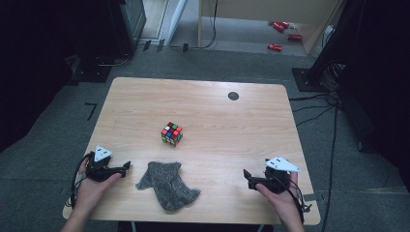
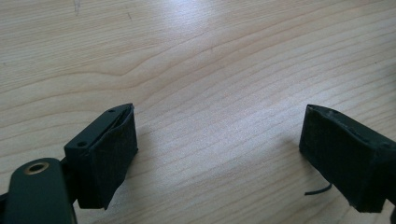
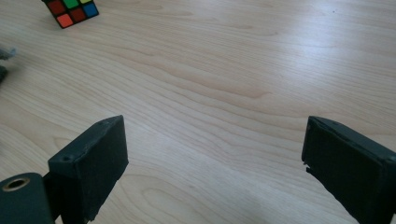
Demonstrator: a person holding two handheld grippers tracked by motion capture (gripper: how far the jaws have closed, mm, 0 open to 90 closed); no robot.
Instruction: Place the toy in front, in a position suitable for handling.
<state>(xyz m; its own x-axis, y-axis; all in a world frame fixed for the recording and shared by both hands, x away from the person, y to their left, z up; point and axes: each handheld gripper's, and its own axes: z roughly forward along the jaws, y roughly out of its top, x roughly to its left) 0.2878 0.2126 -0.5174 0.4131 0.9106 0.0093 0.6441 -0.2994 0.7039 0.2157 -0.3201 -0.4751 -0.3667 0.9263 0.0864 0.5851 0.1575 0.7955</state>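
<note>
Between the left gripper (image 1: pixel 126 167) and right gripper (image 1: pixel 246 175) — both spread wide, empty — lies the grey cloth (image 1: pixel 167 183).

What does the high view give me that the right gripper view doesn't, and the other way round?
The high view alone takes in the grey cloth, the left gripper, both hands and the whole table. The right gripper view alone gives a close look between the right gripper jaws: wide apart, bare wood between them. Both show the puzzle cube, standing apart from the right gripper and not touched by it.
</note>
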